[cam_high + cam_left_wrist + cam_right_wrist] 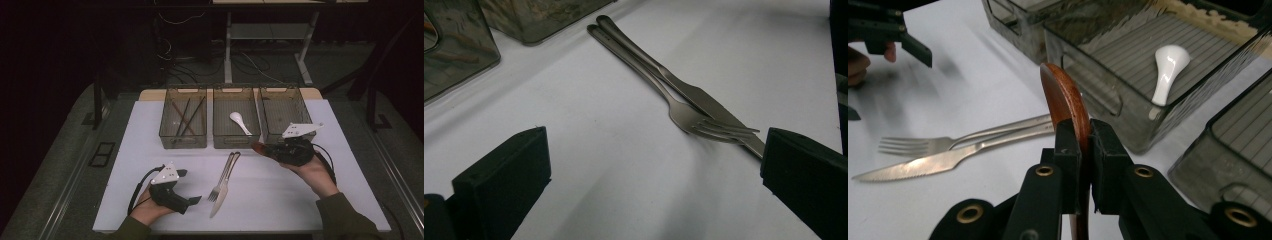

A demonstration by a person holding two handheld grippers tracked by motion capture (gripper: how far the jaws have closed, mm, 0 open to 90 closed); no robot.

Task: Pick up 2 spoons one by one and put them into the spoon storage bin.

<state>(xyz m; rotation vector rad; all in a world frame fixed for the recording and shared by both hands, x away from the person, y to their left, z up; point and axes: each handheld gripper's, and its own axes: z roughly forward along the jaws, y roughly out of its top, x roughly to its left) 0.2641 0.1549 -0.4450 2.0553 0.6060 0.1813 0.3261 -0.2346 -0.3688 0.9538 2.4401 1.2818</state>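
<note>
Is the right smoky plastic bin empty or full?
Empty: the right smoky plastic bin shows a bare ribbed floor in the high view.

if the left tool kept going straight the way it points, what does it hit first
Probably the steel fork lying beside the steel table knife on the white table; its tines sit nearest the open left tool, though depth is hard to judge.

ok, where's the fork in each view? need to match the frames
High view: the fork lies at centre on the white table, tines toward the person, beside the knife.
Left gripper view: right of centre, tines resting over the knife blade.
Right gripper view: left of centre, tines pointing left, above the knife.
Shared landmark: the knife touching the fork.
</note>
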